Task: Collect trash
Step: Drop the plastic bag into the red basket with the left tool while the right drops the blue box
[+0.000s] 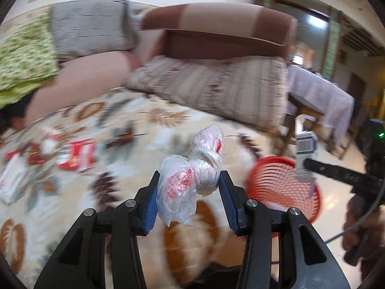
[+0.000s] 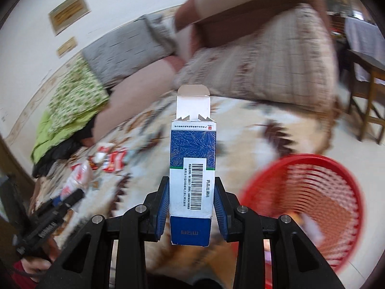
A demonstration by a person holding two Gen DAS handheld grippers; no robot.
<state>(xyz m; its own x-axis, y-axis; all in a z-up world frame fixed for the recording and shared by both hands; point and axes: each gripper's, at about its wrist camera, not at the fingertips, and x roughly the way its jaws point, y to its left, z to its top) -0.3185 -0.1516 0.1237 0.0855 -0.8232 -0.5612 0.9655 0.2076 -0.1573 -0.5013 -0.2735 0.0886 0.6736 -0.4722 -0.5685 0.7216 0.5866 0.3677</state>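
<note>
My left gripper (image 1: 189, 180) is shut on a knotted clear plastic bag (image 1: 192, 175) with red print, held above the patterned bedspread (image 1: 120, 125). My right gripper (image 2: 191, 187) is shut on a blue and white carton (image 2: 192, 168) with an open top flap and a barcode. That carton also shows in the left wrist view (image 1: 305, 154), over the red mesh basket (image 1: 284, 185). The basket sits at the bed's right edge, to the right of my right gripper (image 2: 312, 200). Red and white wrappers (image 1: 77, 154) lie on the bedspread at the left, also seen in the right wrist view (image 2: 110, 161).
Pillows (image 1: 209, 84) and a grey cushion (image 1: 91, 29) lie at the head of the bed. A green floral blanket (image 1: 21, 60) is at the far left. A table with a pale cloth (image 1: 320, 96) and a wooden chair (image 2: 365, 91) stand on the right.
</note>
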